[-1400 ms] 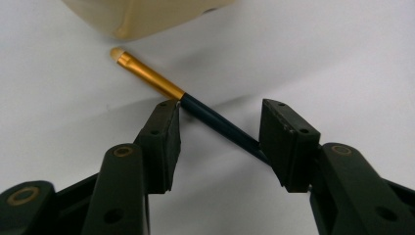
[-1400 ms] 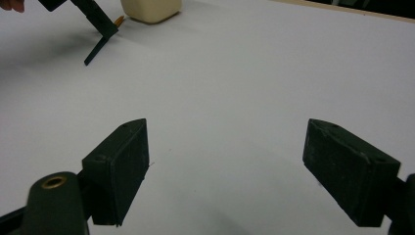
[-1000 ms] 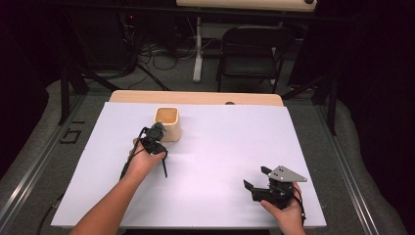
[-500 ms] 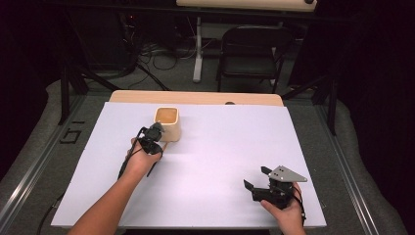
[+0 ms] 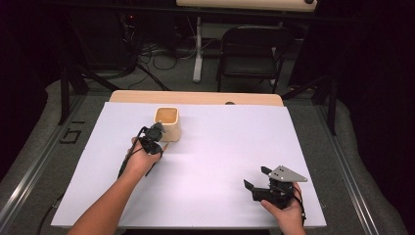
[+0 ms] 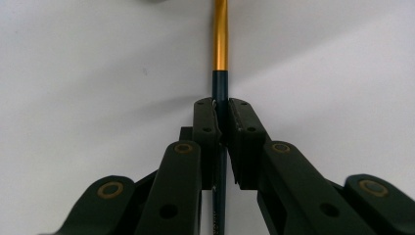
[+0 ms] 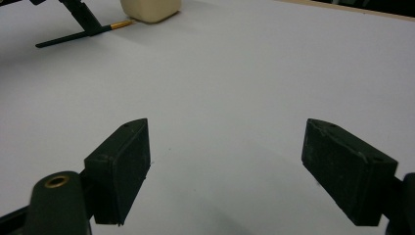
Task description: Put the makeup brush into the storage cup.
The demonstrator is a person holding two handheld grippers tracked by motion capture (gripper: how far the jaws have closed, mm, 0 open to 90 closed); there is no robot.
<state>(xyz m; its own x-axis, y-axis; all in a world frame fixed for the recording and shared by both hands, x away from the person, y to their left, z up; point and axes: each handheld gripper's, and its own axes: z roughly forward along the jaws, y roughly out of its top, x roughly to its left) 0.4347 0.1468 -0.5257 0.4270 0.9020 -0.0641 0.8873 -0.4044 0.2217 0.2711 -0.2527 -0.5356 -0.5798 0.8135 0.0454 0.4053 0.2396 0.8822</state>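
Left gripper (image 6: 221, 117) clamps brush (image 6: 219, 44) (beside cup (image 5: 167, 123)).

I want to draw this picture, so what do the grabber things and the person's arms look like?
Both grabbers are black. The left gripper has two flat blocky pads on arms with brass-coloured rivets, and a black cable trails from it. The right gripper has the same black blocks, plus a grey three-cornered plate on top. The forearms are bare, with no sleeves in sight.

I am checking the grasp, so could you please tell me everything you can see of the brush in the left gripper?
The brush is thin, with a dark handle and a gold metal ferrule. It lies low over the white table, its ferrule end beside the tan cup. The left gripper is shut on its dark handle; the bristles are hidden.
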